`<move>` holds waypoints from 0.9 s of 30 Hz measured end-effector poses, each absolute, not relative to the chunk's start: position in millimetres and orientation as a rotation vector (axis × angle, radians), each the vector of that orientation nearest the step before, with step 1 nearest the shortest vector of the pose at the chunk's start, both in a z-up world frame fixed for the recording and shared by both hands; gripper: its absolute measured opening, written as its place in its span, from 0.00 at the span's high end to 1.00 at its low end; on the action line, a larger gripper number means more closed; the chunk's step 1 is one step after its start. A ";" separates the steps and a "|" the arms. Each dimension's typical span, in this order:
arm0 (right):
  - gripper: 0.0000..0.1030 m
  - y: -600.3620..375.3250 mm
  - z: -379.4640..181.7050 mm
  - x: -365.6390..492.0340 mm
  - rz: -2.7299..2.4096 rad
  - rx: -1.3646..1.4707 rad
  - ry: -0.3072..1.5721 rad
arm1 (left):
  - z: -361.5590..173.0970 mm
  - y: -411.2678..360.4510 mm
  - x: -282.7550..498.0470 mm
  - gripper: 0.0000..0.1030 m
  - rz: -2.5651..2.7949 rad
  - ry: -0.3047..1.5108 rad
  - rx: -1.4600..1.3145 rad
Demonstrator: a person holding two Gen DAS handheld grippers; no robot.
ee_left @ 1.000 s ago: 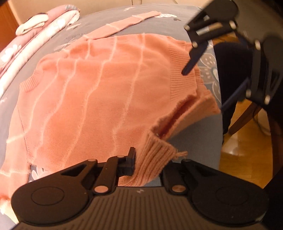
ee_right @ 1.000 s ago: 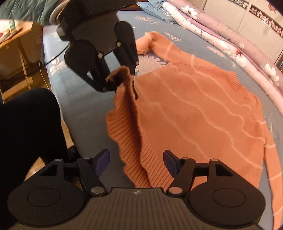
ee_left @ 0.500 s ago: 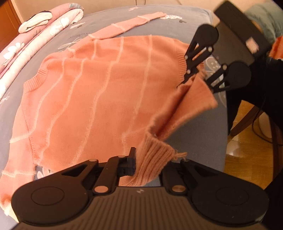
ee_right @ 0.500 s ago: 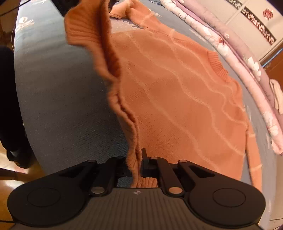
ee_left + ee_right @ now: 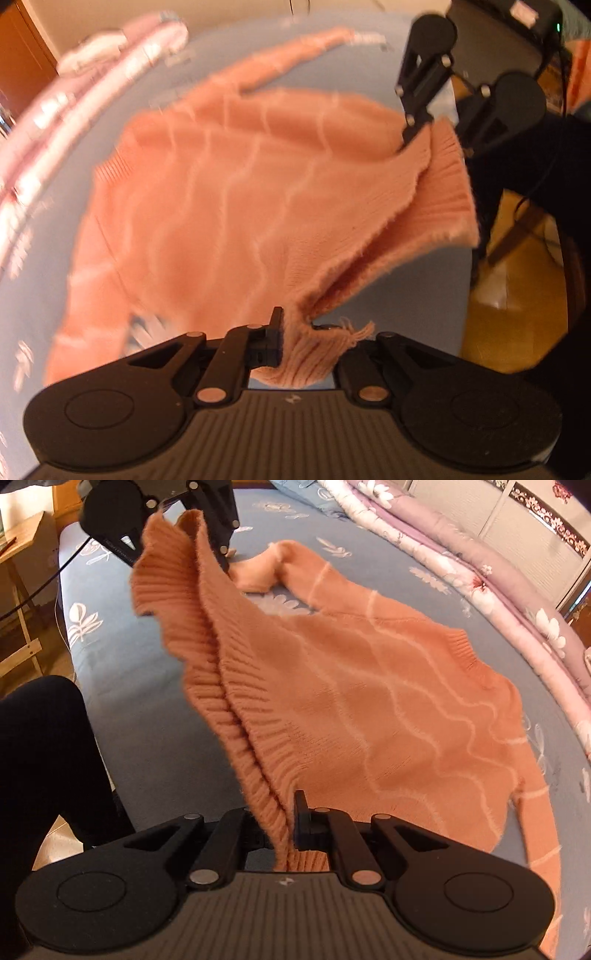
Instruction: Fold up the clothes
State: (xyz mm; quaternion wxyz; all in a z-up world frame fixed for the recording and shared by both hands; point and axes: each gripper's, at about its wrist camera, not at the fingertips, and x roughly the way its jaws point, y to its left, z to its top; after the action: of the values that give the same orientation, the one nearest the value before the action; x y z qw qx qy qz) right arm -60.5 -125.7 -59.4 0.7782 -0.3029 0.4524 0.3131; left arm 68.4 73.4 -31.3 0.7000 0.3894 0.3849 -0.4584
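Both grippers are ours, and each is clamped on the ribbed hem point(image 5: 229, 701) of the sweater point(image 5: 229, 206). Our left gripper point(image 5: 295, 343) pinches one hem corner, with a small tuft of loose yarn sticking out beside its right finger. Our right gripper point(image 5: 286, 827) grips the other end of the hem, the ribbing bunched between its closed fingers. In the right wrist view we see the left gripper point(image 5: 221, 559) at the top, holding the far corner up, so the hem runs as a raised, ruffled edge from one gripper to the other. In the left wrist view the right gripper point(image 5: 413, 129) shows at the upper right, again biting the knit. Beyond the lifted hem, the rest of the orange sweater, with its pale wavy lines, lies spread on the blue floral bed point(image 5: 140, 716), collar toward the far side and one sleeve point(image 5: 280, 561) stretched away across the sheet. A rolled pink quilt point(image 5: 498, 565) runs along the bed's far edge. At the near edge we see a person's dark-clad leg point(image 5: 40, 746) and wooden floor point(image 5: 513, 295).
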 end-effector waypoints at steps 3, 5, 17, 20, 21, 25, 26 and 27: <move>0.77 -117.2 -90.9 -60.9 0.675 -0.636 1.053 | -76.7 71.7 59.2 0.95 -0.981 0.934 0.862; 0.72 -127.9 -86.9 -61.6 0.691 -0.563 1.087 | -93.3 68.2 57.9 0.95 -0.957 0.953 0.829; 0.42 -358.6 -69.5 -33.2 0.278 0.108 1.109 | -104.0 56.2 66.0 0.89 -0.930 0.992 0.841; 0.42 -397.0 -97.8 -23.4 0.283 0.330 1.130 | -104.2 54.0 69.1 0.89 -0.918 1.011 0.822; 0.42 -404.7 -105.9 -20.7 0.292 0.395 1.137 | -104.2 54.5 69.1 0.89 -0.914 1.018 0.817; 0.42 -416.8 -134.8 -13.8 0.319 0.583 1.173 | -104.2 49.8 72.1 0.89 -0.914 1.036 0.823; 0.42 -417.3 -138.0 -13.9 0.331 0.615 1.161 | -104.2 48.5 73.0 0.89 -0.914 1.041 0.824; 0.42 -418.4 -140.8 -13.8 0.342 0.651 1.159 | -104.3 47.2 73.8 0.89 -0.914 1.045 0.825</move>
State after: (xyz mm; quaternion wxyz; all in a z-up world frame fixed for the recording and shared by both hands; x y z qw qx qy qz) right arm -13.8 -418.4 -140.8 0.7736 0.3004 0.5352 0.1578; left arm 73.8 47.2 -104.3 0.6914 0.3693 0.4675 -0.4088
